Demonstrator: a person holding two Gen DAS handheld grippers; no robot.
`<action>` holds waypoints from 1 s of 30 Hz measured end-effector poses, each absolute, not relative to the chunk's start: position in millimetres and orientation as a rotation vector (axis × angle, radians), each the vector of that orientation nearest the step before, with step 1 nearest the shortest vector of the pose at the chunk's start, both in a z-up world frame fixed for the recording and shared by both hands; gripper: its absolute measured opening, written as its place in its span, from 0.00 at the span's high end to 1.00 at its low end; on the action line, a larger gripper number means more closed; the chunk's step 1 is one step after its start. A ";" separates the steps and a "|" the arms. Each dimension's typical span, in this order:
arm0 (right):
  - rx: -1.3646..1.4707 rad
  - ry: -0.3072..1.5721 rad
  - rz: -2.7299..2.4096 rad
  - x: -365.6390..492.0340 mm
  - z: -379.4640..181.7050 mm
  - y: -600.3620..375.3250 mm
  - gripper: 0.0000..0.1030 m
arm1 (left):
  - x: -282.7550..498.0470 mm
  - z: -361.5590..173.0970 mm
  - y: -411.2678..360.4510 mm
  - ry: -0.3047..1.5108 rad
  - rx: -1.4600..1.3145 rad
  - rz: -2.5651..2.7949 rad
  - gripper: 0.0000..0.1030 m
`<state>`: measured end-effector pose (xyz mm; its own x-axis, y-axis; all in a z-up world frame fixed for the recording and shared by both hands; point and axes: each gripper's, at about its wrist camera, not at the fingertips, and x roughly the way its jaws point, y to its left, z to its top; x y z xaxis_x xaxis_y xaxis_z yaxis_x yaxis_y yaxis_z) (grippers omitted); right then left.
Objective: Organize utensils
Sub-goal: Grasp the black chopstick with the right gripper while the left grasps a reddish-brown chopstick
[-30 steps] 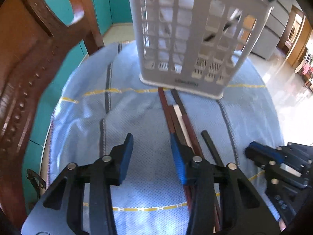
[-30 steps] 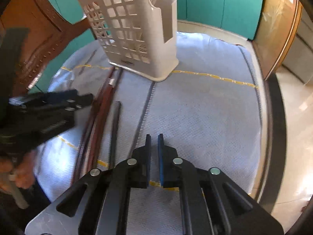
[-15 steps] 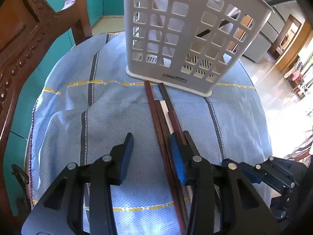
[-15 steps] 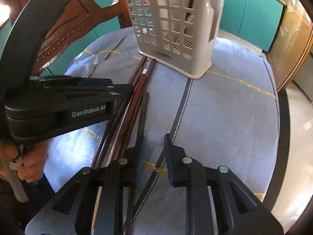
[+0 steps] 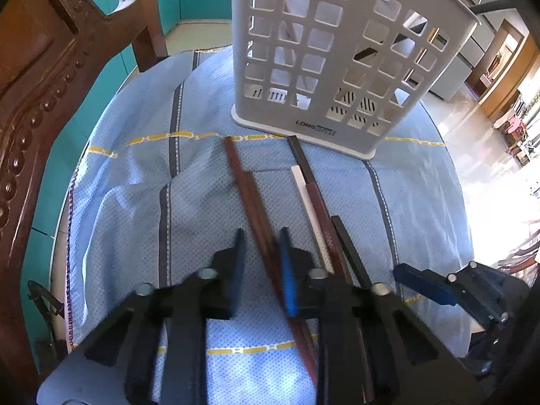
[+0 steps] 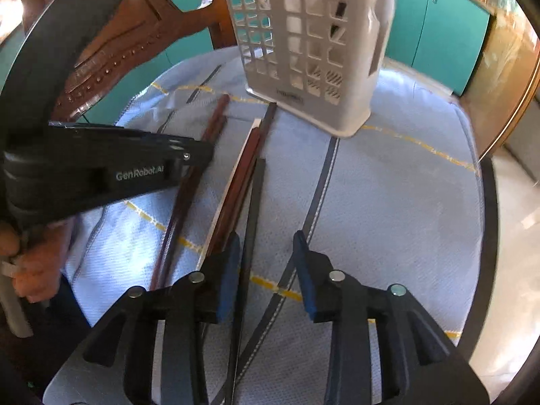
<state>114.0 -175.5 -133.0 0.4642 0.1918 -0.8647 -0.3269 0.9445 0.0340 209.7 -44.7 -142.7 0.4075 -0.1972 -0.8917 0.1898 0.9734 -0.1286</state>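
1. The white plastic utensil basket (image 5: 341, 67) stands upright at the far side of the desk (image 5: 135, 202), on the blue cloth (image 6: 405, 185).
2. Through its holes, something dark shows inside the basket. I cannot tell what it is, so maybe a little of the job is done.
3. Most of the job looks left. Long chopsticks lie flat on the cloth, in front of the basket.
4. A brown pair (image 5: 251, 195) lies to the left. A white chopstick (image 5: 308, 209), a reddish-brown one (image 5: 320, 212) and a black chopstick (image 6: 251, 222) lie just to the right of it.
5. The left gripper (image 5: 261, 263) points down at the brown pair. Its fingers are closing, with the pair between them. The right finger (image 5: 288, 276) looks to be touching the sticks, but the left one is still apart.
6. The right gripper (image 6: 266, 270) has its fingers opening. The black chopstick lies between them, close to the left finger (image 6: 227, 276). It is not squeezed.
7. Nothing is lifted yet. I think the sticks must be picked up and dropped in the basket.
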 end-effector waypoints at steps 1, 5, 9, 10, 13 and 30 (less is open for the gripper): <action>-0.162 1.039 0.309 113.3 -133.0 -173.4 0.74 | 209.6 -141.7 -41.5 1.126 -0.009 -0.246 0.85; -0.111 1.068 0.270 118.8 -130.3 -188.2 0.93 | 213.2 -138.5 -32.0 1.131 -0.055 -0.291 0.86; -0.082 1.073 0.219 122.9 -129.4 -203.4 0.93 | 237.2 -129.1 -22.5 1.096 -0.092 -0.231 0.86; -0.070 1.076 0.220 124.2 -129.7 -204.6 0.93 | 244.4 -127.4 -20.3 1.091 -0.108 -0.217 0.83; -0.072 1.072 0.219 123.3 -128.7 -205.6 0.92 | 265.4 -130.1 -19.2 1.092 -0.120 -0.167 0.80; -0.051 1.059 0.162 133.9 -131.0 -215.0 0.94 | 247.2 -137.9 -23.0 1.112 0.005 -0.191 0.93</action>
<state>133.9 -215.0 -131.0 0.4792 0.1081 -0.8710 -0.1571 0.9869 0.0360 247.2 -23.0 -137.9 0.4283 -0.1503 -0.8910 0.1554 0.9836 -0.0913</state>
